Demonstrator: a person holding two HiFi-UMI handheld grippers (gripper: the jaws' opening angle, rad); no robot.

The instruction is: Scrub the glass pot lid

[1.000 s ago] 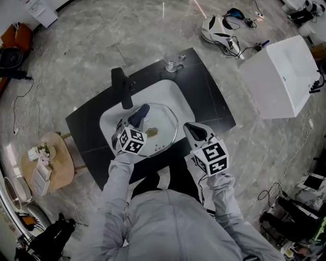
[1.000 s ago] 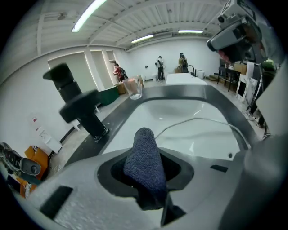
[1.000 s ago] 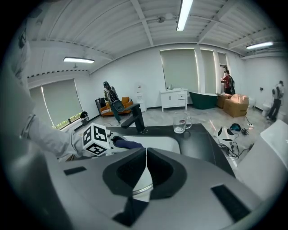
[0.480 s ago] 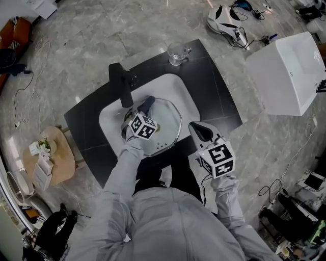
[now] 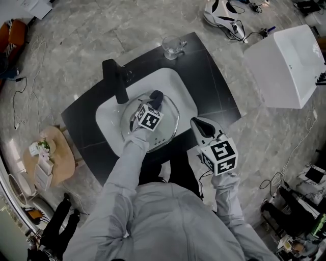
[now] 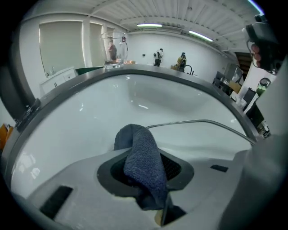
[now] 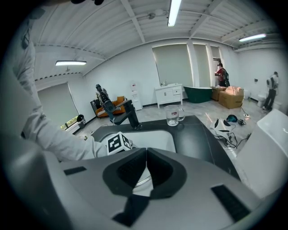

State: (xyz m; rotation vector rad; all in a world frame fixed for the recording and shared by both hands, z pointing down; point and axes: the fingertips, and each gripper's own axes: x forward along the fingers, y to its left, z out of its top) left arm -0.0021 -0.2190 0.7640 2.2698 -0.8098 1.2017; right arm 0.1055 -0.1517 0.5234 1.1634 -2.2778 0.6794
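The glass pot lid (image 5: 167,131) lies flat in the white sink (image 5: 108,122), and in the left gripper view its metal rim arcs across the basin ahead of your left claw (image 5: 152,105). That claw is clamped on a dark blue cloth (image 6: 143,164), which folds up and over between the jaws. The cloth sits above the far part of the lid, though you cannot tell from here whether it presses on the glass. Your right claw (image 5: 199,127) holds nothing, its jaws closed edge to edge, and hangs over the front edge of the black worktop (image 5: 216,97), just right of the sink and apart from the lid. A black tap (image 5: 116,84) stands at the sink's back left. A clear glass mug (image 5: 172,47) sits near the worktop's far edge. Around the worktop the floor (image 5: 86,30) is grey marbled tile. A round wooden side table (image 5: 57,171) carrying small items is to your left, and a white tub (image 5: 282,66) is to your right. Loose cables (image 5: 23,109) trail over the tiles. The room has white walls and strip lights (image 7: 173,11) on a ribbed ceiling.
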